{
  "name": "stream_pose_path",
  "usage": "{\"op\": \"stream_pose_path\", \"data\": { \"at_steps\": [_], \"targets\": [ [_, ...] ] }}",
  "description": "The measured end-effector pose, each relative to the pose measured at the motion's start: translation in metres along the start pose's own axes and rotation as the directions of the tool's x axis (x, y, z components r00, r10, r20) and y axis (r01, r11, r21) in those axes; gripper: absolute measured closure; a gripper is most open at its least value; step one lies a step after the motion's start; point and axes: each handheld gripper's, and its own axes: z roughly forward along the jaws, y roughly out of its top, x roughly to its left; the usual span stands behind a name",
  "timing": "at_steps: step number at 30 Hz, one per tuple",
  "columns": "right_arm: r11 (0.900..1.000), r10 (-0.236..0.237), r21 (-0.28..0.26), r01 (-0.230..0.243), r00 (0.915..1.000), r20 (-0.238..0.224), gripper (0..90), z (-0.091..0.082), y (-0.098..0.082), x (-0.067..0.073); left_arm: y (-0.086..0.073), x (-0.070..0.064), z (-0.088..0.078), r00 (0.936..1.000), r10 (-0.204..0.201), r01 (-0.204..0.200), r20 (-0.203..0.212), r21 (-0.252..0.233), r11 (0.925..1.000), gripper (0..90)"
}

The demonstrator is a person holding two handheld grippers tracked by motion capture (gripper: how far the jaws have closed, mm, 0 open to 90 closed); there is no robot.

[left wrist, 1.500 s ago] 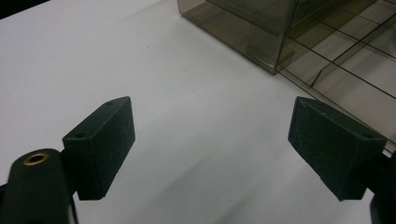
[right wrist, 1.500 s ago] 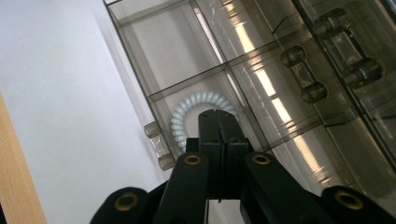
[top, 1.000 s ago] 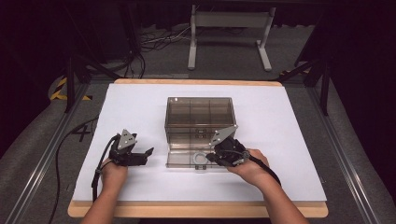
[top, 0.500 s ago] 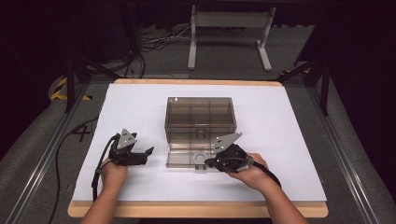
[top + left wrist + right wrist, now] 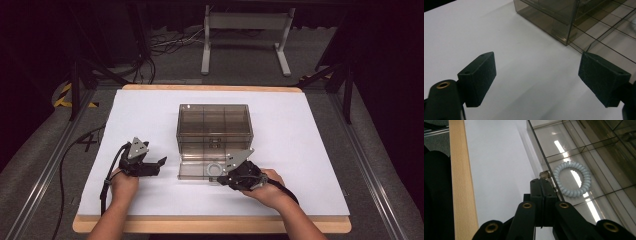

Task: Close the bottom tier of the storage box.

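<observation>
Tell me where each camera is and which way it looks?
High view: above the table's near side, looking forward and down at the drawer box; both hands and the left gripper show.
Left gripper view: rides the left gripper, looking past open jaws at the box.
Right gripper view: rides the right gripper, shut on the drawer's handle.
The high and right gripper views share the spiral hair tie.

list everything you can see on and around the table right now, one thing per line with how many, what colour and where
drawer box: one, smoky clear plastic, middle of the table
drawer: one, same plastic, pulled out toward the person
coil hair tie: one, pale blue-white, lying in the drawer
table: one, white top with wooden edge
metal stand: one, grey, on the floor beyond the table
left gripper: one, black, fingers apart, left of the drawer
right gripper: one, black, fingers shut at the drawer's front handle
</observation>
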Motion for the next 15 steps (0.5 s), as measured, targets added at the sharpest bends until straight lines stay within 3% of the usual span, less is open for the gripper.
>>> {"op": "stream_pose_path", "data": {
  "at_steps": [15],
  "targets": [
    [0.998,-0.020,0.057,0.021,0.9997,-0.011,90.0,0.030,-0.006,0.001,-0.003,0.001,-0.003,0.9999,-0.008,0.008,-0.007,0.004,1.0000,15.6]
  ]
}}
